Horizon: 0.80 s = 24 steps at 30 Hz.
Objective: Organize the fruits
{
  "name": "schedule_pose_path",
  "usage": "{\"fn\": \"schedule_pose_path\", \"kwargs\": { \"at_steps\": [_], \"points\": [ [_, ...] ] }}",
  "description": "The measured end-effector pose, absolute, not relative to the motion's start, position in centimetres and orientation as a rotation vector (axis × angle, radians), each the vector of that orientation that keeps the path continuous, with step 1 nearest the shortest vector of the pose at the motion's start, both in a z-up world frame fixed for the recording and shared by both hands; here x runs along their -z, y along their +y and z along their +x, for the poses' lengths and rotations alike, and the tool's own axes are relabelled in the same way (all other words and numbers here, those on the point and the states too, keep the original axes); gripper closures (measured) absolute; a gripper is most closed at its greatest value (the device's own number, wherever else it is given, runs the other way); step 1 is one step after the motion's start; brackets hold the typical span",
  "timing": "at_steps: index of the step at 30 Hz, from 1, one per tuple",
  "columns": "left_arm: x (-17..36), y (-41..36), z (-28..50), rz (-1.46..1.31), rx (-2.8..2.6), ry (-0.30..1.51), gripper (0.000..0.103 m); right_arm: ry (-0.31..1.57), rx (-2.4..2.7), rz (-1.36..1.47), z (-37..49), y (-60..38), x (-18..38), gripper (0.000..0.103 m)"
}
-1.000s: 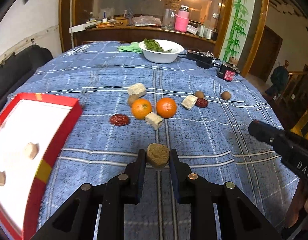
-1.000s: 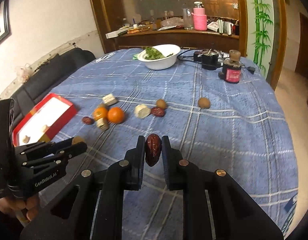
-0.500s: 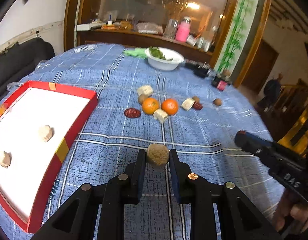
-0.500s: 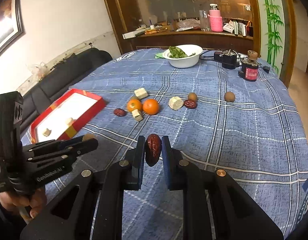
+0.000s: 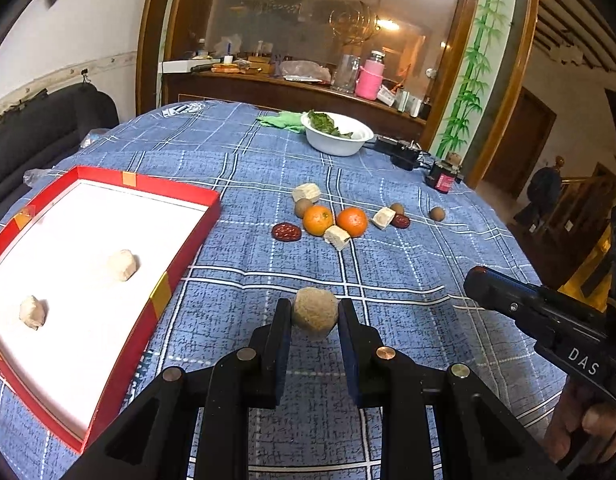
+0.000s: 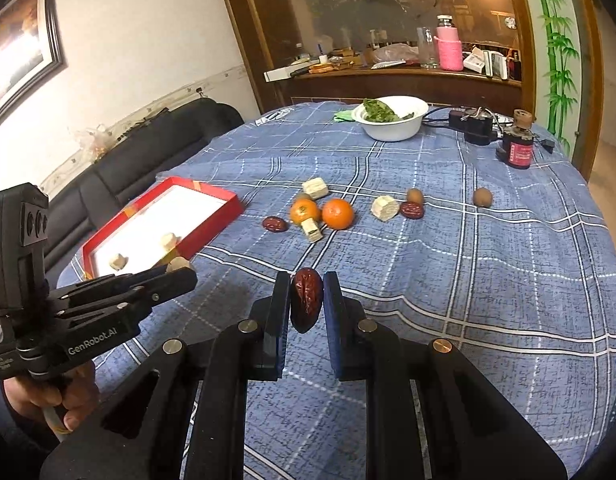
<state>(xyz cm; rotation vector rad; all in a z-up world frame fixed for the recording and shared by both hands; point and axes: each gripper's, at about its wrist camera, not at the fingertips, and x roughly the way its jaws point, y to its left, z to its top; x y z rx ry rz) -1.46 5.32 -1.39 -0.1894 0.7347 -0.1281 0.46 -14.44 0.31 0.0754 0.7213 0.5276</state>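
Left gripper (image 5: 315, 312) clamps a round tan fuzzy ball (image 5: 315, 311) at lower centre; right gripper (image 6: 306, 304) pinches a wrinkled dark-red date (image 6: 306, 305) between its fingers, above the blue plaid tabletop (image 6: 467, 264).

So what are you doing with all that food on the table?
A person is sorting snacks with a gripper in each hand. The left gripper holds a round tan ball, and the right gripper holds a red date. Two pale pieces already lie in the red tray. Two oranges, more dates and pale cubes wait on the blue tablecloth.
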Motion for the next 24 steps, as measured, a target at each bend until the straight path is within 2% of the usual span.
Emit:
{"fn": "schedule_pose_path", "kwargs": {
  "at_steps": [24],
  "points": [
    [0.8,11.5,-3.1,-0.260,-0.077,0.726,0.080,0.721,-0.663,0.013,-0.6,-8.0,-1.0,0.088]
  ]
}}
